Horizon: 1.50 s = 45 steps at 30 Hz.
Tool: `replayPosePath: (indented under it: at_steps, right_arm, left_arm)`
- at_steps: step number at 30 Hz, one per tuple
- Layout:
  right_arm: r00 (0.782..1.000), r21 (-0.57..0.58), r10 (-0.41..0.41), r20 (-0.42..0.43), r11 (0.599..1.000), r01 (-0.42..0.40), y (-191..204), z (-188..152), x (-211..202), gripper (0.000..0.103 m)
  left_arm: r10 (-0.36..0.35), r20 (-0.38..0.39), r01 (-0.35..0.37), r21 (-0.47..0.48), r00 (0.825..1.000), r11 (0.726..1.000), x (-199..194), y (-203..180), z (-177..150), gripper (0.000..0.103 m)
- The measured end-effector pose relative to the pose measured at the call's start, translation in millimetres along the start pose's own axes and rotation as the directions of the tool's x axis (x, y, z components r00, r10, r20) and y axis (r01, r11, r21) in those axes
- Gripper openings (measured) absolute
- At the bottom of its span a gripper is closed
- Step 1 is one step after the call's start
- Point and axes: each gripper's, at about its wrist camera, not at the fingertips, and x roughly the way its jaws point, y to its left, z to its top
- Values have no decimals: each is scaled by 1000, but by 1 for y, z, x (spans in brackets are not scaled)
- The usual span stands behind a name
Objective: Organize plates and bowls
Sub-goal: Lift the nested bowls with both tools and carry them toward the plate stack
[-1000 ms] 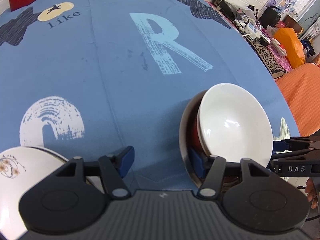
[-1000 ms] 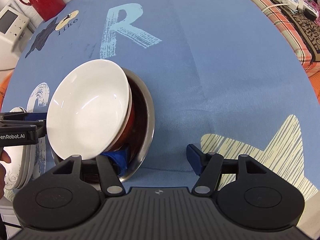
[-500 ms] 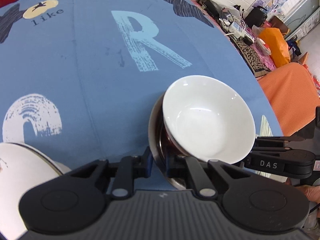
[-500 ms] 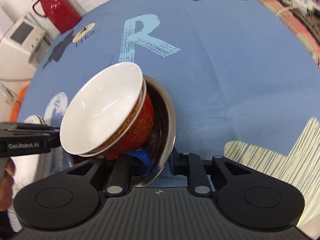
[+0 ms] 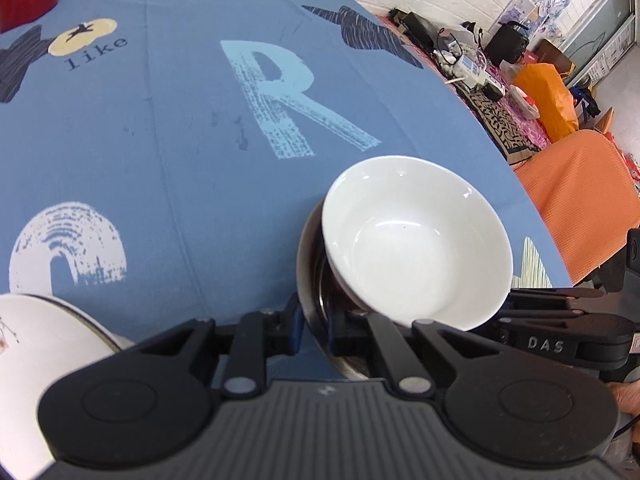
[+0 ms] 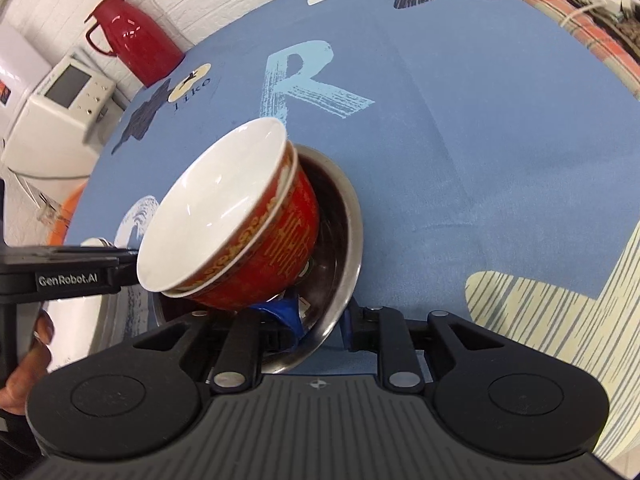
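Note:
A steel bowl (image 5: 309, 240) (image 6: 347, 236) sits on the blue tablecloth (image 5: 168, 140) and holds two nested red bowls with white insides (image 5: 416, 240) (image 6: 276, 248). The nested pair leans toward the left gripper's side. My left gripper (image 5: 316, 324) is shut on the steel bowl's near rim, one finger inside and one outside. My right gripper (image 6: 322, 322) is shut on the opposite rim in the same way. Each gripper shows in the other's view, the right gripper (image 5: 560, 340) and the left gripper (image 6: 68, 276). Whether the steel bowl is off the cloth I cannot tell.
A white patterned plate (image 5: 40, 356) lies at the table's near left edge. A red thermos (image 6: 136, 40) and a white appliance (image 6: 60, 108) stand at the far left. An orange-covered chair (image 5: 580, 188) and a cluttered side table (image 5: 480, 68) are to the right.
Both grippers were open beside the steel bowl a second ago and have closed on its rim from opposite sides. The nested bowls now lean more upright.

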Motion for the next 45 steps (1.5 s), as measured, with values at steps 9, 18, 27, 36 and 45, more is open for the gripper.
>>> replayPosePath:
  at_steps: [9,18,27,36,45]
  right_arm:
    - [1000,-49,-9,28,999,10,11,13,0,8]
    - [998,-143,57,14,988,-54,70,28,-5,9]
    - [980,-289,184,-76,937,-198,169,11,15,12]
    - [967,-318,161,-195,923,-218,202,-21,50,14]
    - [970,-333,137,-203,922,-200,209,-24,60,15]
  left_arm:
    - [32,35,-32,7,999,999,-11,0,10,0]
    - [112,105,-107,-50,988,993,-78,26,2,0]
    - [312,157,-290,-152,937,945,-163,79,-54,0]
    - [330,105,-296,-253,938,921,-161,124,-103,0]
    - [311,113,-271,-274,944,923,-153,138,-112,0]
